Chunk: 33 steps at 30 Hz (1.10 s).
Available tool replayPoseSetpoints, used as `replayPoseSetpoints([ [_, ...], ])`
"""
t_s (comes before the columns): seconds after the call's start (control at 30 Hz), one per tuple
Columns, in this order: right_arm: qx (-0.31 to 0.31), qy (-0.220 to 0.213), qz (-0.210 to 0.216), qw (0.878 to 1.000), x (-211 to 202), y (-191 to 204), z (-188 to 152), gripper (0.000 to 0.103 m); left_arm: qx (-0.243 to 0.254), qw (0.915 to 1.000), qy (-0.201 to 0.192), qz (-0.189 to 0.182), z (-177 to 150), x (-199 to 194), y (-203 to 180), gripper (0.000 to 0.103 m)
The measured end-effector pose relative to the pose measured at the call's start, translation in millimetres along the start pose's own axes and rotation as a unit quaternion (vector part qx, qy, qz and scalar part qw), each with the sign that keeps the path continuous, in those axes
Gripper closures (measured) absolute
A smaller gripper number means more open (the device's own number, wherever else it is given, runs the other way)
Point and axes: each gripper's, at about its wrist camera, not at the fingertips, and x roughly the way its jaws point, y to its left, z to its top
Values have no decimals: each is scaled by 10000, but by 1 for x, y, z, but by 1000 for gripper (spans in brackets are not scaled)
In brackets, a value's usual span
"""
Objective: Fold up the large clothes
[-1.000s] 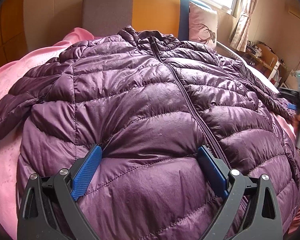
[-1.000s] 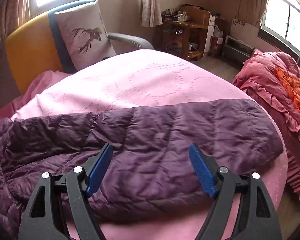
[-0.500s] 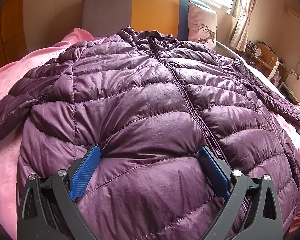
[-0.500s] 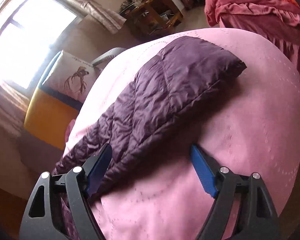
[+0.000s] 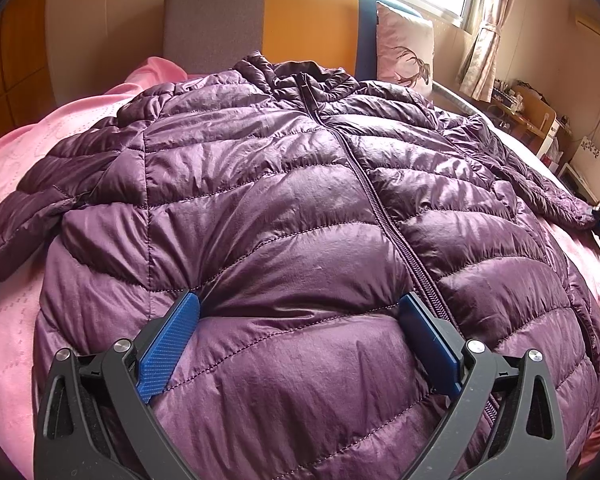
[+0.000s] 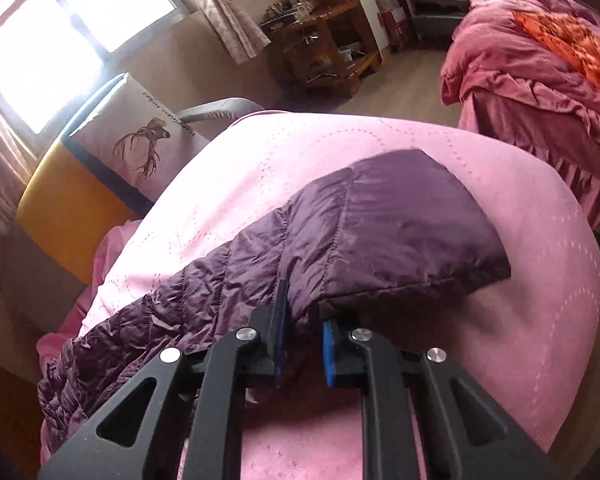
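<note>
On the pink bedspread [image 5: 16, 320] the purple jacket [image 5: 300, 208] lies front up, zipped, collar toward the headboard [image 5: 260, 16], both sleeves spread out to the sides. The left gripper [image 5: 300, 344] rests on the lower front of the jacket with its blue pads set wide apart, pressing into the quilting on either side of a puffed panel, the right pad just beside the zipper [image 5: 380, 208]; it holds nothing, and its place and spread match the picture half a second ago. The change is on the other side. The right gripper [image 6: 302, 344], which half a second ago stood wide open around the lower edge of the sleeve [image 6: 380, 220], has drawn its pads close together on that edge near the cuff, and a fold of purple fabric sits pinched between them. The cuff end now looks slightly raised, casting a shadow on the bedspread [image 6: 500, 360]. A deer-print pillow [image 6: 140, 140] leans against the headboard, and a second bed with red bedding [image 6: 540, 60] stands well apart across the floor.
</note>
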Motion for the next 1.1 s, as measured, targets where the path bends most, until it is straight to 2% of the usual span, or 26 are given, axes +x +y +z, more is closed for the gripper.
replayPoseSetpoints([
  [0.07,-282,-90,35,9996,-5,17,-1,93,-3,10000,-2,-3,0,0,0,4],
  [0.17,-760,-191,315,9964,-16,51,-5,95,-1,10000,-2,-2,0,0,0,4],
  [0.27,-1466,-154,758,9862,-25,102,-22,95,-2,10000,-2,-3,0,0,0,4],
  [0.37,-2300,-18,1174,9661,-30,165,-58,96,-5,10000,-6,-9,0,0,0,4],
  [0.47,-2867,204,1541,9453,-25,218,-99,96,-13,10000,-9,-24,0,0,0,4],
  [0.57,-3246,485,1859,9261,-19,259,-146,96,-25,10000,-21,-44,0,-1,0,4],
  [0.7,-3566,834,2105,9064,-8,296,-200,96,-36,10000,-27,-64,0,-2,0,4],
  [0.73,-3637,898,2124,9025,-6,304,-213,94,-40,10000,-29,-70,0,-2,1,4],
  [0.8,-3726,1037,2189,8958,-1,316,-233,82,-49,9999,-35,-87,1,-2,1,4],
  [0.83,-3735,1117,2257,8928,1,319,-240,53,-52,9999,-39,-92,1,-3,1,4],
  [0.87,-3723,1178,2351,8901,3,321,-246,34,-56,9999,-42,-99,1,-3,1,4],
  [0.97,-3667,1217,2502,8878,1,318,-258,31,-78,9999,-54,-138,1,-4,2,4],
  [1.1,-3307,1316,2681,8952,-8,291,-250,25,-285,9993,72,-221,6,-10,8,4],
])
